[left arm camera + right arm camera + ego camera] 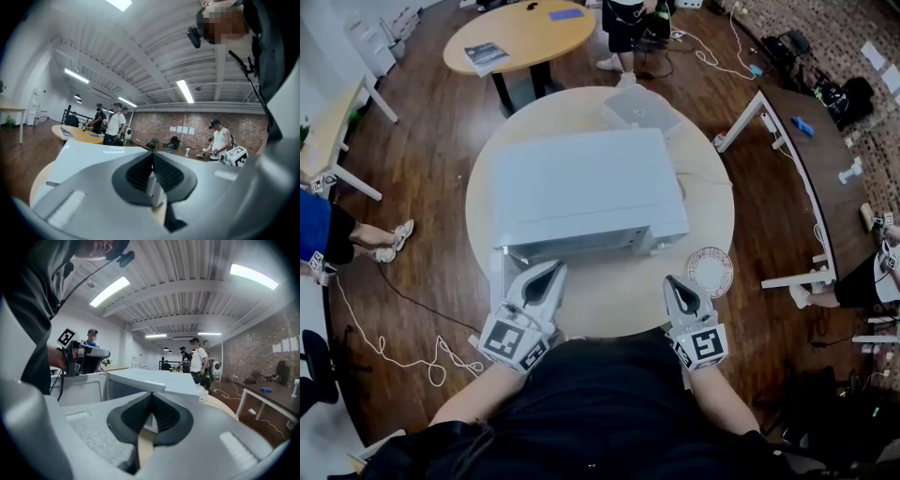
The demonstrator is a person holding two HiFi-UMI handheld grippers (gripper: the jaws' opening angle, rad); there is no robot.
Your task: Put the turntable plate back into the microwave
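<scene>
One white microwave [581, 192] is sitting at the centre of the round surface [609, 314]. One plate [710, 271] is lying flat on the surface at the microwave's 4 o'clock, outside it. The left claw [557, 269] is hovering by the microwave's front, fully closed and empty. The right claw [674, 282] is hovering at the plate's 9 o'clock, apart from it, fully closed and empty.

Dim, bluish frames under ceiling strip lights [108, 290]; heavy fisheye edge vignetting.

White microwave [586, 192] ahead of grey left hand-held gripper [555, 269]; white plate [710, 271], reddish-patterned rim, beside right hand-held gripper [673, 281]; cream table [609, 305].
</scene>
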